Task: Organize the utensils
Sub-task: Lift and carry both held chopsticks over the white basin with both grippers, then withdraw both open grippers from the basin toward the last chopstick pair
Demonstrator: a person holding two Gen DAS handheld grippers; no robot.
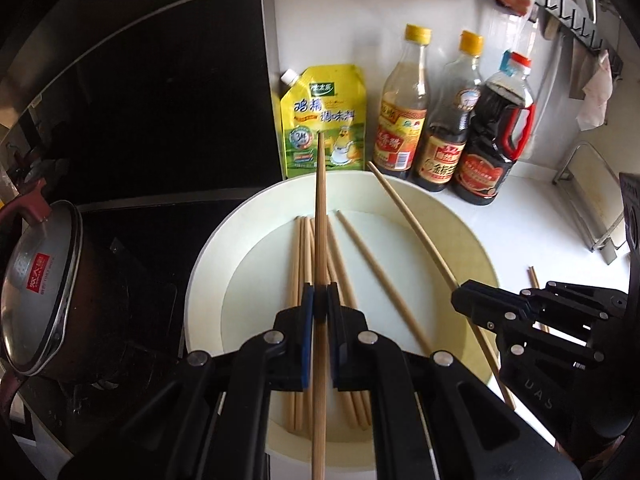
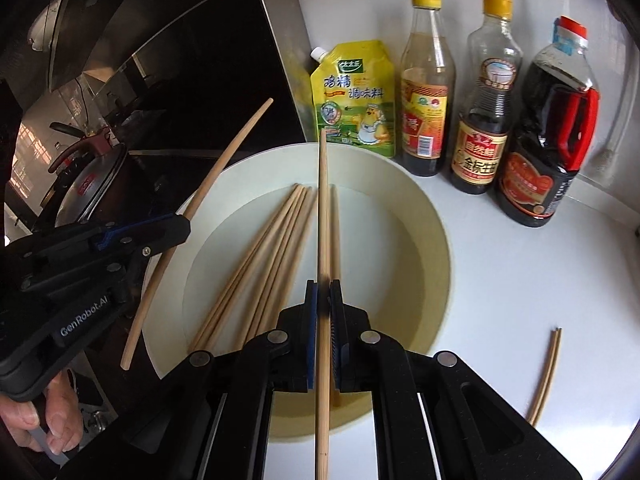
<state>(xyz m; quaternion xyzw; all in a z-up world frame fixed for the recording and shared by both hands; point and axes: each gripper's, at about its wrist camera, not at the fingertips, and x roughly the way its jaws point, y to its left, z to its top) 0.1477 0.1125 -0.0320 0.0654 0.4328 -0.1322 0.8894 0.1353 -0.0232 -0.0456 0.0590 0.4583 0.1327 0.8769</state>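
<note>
A large white bowl [image 1: 208, 280] sits on the white counter with several wooden chopsticks [image 1: 300, 256] lying in it; the bowl also shows in the right wrist view [image 2: 436, 240]. My left gripper [image 1: 319, 300] is shut on one chopstick [image 1: 321, 184], held above the bowl and pointing toward the back wall. My right gripper [image 2: 323, 300] is shut on another chopstick [image 2: 324, 200], also above the bowl. In the left wrist view the right gripper [image 1: 464, 298] holds its chopstick [image 1: 404, 208] slanting over the bowl's right side. In the right wrist view the left gripper [image 2: 180, 226] holds its chopstick [image 2: 224, 160].
A yellow seasoning pouch [image 1: 324, 120] and three sauce bottles [image 1: 444, 120] stand against the back wall. A pot with a glass lid [image 1: 40, 292] sits on the black stove at the left. Two more chopsticks [image 2: 546, 372] lie on the counter right of the bowl. A metal rack [image 1: 592, 200] stands far right.
</note>
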